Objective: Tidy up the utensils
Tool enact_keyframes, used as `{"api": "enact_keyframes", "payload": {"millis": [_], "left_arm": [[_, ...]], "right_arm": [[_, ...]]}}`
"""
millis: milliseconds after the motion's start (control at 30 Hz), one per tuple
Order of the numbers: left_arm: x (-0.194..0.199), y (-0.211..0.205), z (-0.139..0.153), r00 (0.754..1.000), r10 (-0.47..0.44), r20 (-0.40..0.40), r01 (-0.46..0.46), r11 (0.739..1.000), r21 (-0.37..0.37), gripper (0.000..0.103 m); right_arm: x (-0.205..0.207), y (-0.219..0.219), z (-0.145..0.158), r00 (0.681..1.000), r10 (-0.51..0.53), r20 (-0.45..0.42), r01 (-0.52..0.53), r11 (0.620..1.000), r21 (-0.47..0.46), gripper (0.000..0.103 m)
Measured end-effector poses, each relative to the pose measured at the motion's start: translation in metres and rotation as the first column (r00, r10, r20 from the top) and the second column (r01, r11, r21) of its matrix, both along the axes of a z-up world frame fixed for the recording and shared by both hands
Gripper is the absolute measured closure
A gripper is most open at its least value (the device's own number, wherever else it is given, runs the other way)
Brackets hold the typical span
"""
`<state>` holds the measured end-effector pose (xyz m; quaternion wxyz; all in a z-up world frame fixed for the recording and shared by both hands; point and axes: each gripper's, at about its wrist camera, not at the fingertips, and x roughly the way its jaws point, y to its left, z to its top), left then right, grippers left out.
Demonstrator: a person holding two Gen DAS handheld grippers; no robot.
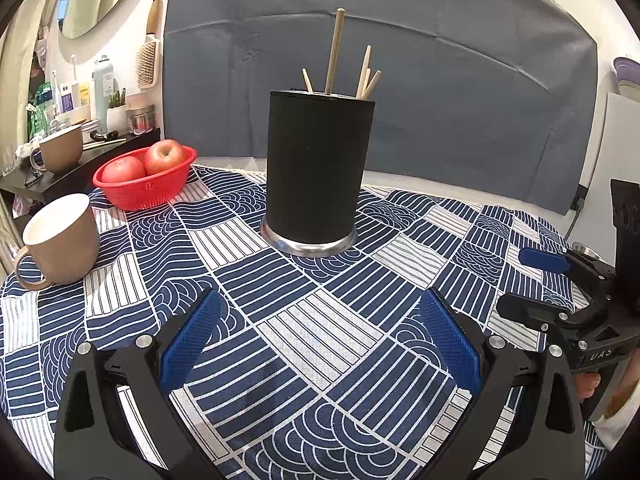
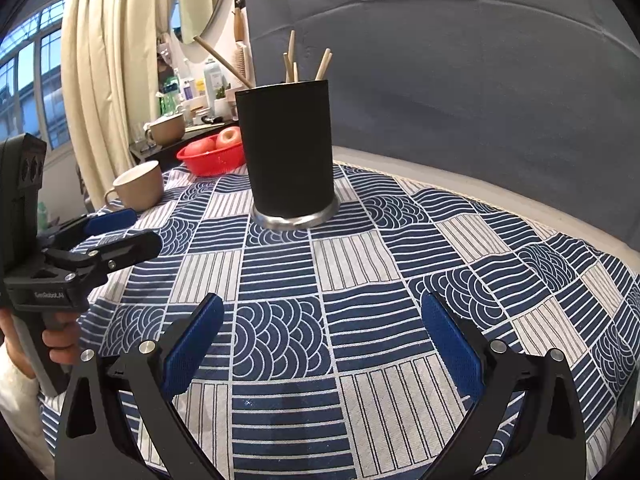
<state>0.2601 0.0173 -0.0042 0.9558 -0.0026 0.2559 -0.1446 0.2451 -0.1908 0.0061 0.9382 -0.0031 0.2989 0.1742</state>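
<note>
A round table under a blue-and-white patterned tablecloth (image 1: 280, 288) fills both wrist views, backed by a grey-blue cloth panel (image 1: 400, 80). At its centre stands a black cylindrical utensil holder (image 1: 318, 168) on a silver base rim, upright, with five wooden sticks (image 1: 334, 52) rising from its mouth, one much taller than the rest and leaning toward the shelf side in the right wrist view. Left of the holder, near the table's far edge, sits a red basket (image 1: 146, 182) holding two apples (image 1: 164, 156); nearer the left edge stands a beige mug (image 1: 60, 240), handle outward. A second beige mug (image 1: 60, 148) rests on a dark side shelf beyond the table, among bottles and jars. The left gripper (image 1: 320, 336) hangs low over the cloth with its blue pads spread wide and nothing between them; the holder stands straight ahead of it, well apart, with bare cloth between. The right gripper (image 2: 322, 336) is likewise spread wide and empty, the holder ahead and slightly to its left. Each gripper shows at the edge of the other's view, held by a hand (image 2: 60, 336)
</note>
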Motion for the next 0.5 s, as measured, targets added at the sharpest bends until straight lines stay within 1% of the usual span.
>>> {"api": "enact_keyframes", "payload": {"millis": [500], "left_arm": [[0.0009,0.0008,-0.0006,1.0,0.004,-0.008,-0.004,1.0,-0.005,0.006]], "right_arm": [[0.001,-0.001,-0.0001,1.0,0.004,-0.007,-0.004,1.0,0.001,0.008]]}}
